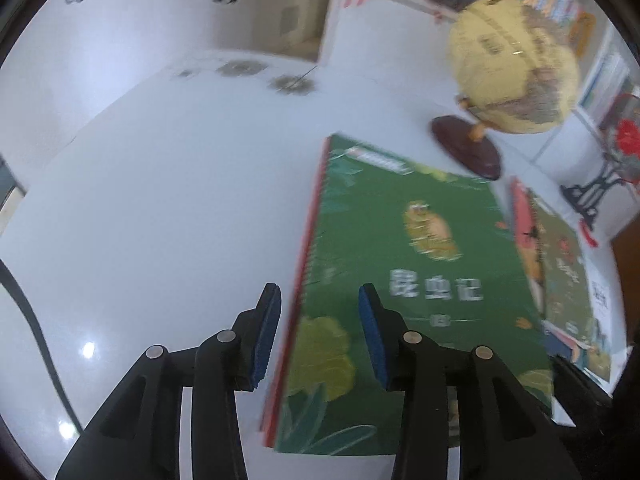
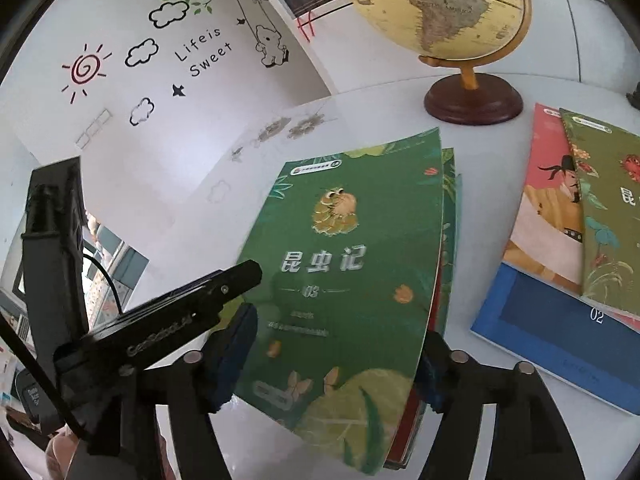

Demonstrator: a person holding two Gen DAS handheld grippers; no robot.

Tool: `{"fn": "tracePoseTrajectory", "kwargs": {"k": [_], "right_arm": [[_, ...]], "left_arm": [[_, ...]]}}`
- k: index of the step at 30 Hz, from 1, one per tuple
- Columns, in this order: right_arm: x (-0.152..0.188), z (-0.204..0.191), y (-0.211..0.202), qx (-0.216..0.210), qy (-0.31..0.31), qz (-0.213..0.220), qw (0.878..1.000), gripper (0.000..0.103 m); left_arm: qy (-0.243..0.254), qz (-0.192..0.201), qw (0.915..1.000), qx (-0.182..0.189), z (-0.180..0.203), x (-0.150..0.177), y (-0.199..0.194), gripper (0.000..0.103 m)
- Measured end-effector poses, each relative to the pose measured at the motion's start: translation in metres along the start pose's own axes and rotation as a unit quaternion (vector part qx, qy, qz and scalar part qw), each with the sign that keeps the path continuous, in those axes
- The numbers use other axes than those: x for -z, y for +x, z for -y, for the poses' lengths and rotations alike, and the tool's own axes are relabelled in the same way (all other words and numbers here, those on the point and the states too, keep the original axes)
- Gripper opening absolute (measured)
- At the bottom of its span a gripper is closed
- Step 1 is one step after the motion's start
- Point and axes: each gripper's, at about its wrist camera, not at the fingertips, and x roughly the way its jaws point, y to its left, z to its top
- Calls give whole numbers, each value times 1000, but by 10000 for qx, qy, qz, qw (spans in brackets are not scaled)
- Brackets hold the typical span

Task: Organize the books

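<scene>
Where the white counter meets the decorated wall, a small stack of books lies flat, topped by a green book whose cover shows a cartoon insect and the number 03; the edges of at least one more green cover and a red one peek out beneath it along its right side. The right tongs stand wide, one blue pad at each long edge of the stack near its lower end, and neither pad can be seen pressing on the covers. In the left wrist view the left tongs are partly open, straddling the red spine edge of the same green book: the left pad sits over bare counter just beside the spine, the right pad over the cover, with no visible clamping. The body of the left tool also crosses the lower left of the right wrist view. To the right of the stack, well apart from it, a second loose pile holds a pink book, an olive-green book overlapping it, and a blue book marked 02 underneath. A globe on a dark wooden base stands behind the books.
</scene>
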Motion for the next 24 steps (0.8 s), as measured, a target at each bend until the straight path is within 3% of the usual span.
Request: {"fn": "tracePoseTrajectory", "kwargs": {"k": [8, 14, 20, 23, 24], "right_arm": [[1, -8, 2, 6, -314, -252, 9992, 77], [-1, -2, -6, 315, -420, -508, 9973, 77], [4, 25, -43, 637, -290, -170, 9974, 77], [6, 47, -67, 690, -37, 187, 9974, 77], [6, 58, -77, 718, 85, 355, 9967, 77]], "left_arm": [[-763, 64, 9971, 36, -40, 2, -10, 42], [-897, 278, 9956, 9, -52, -4, -27, 42], [-666, 273, 9973, 155, -26, -18, -28, 42], [-486, 254, 9979, 348, 6, -24, -24, 58], [-429, 283, 9979, 392, 16, -25, -23, 71]]}}
